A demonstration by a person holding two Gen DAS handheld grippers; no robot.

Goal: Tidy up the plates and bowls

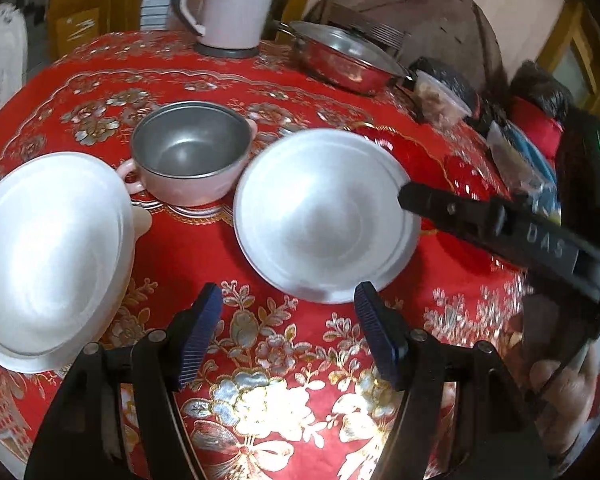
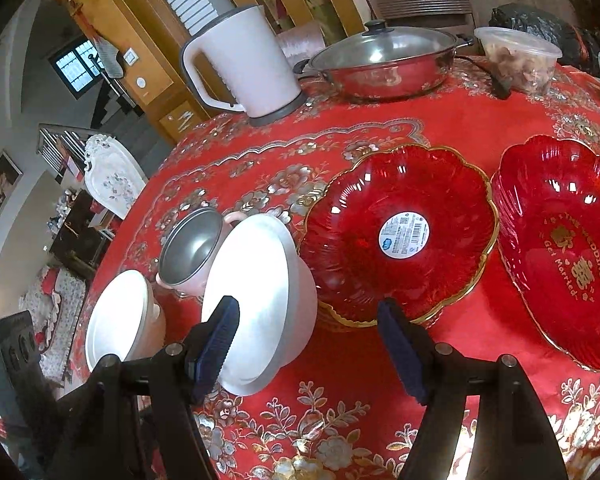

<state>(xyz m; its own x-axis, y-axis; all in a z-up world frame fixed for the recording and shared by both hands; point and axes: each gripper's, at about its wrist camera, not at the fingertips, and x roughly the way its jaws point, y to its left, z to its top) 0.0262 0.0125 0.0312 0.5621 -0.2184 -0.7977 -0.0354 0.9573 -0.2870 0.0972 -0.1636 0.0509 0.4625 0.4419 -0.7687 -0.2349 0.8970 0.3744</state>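
In the left wrist view, two silvery metal bowls sit on the red tablecloth: one at the left [image 1: 48, 256], one in the middle [image 1: 324, 216]. A pink two-handled bowl [image 1: 192, 156] with a metal inside stands behind them. My left gripper [image 1: 288, 312] is open just short of the middle bowl, holding nothing. My right gripper [image 2: 308, 320] is open at that bowl's [image 2: 260, 280] right rim, its left finger over the bowl's inside. The right gripper's black finger [image 1: 460, 216] reaches that rim. A red flower-shaped plate [image 2: 396, 232] and a red heart-shaped plate [image 2: 560, 248] lie to the right.
At the back of the table stand a white kettle [image 2: 244, 64], a steel pan with a glass lid [image 2: 384, 64] and a plastic tub of food [image 2: 520, 60]. The table's left edge [image 2: 112, 248] drops off beside the bowls. A hand [image 1: 556, 372] holds the right gripper.
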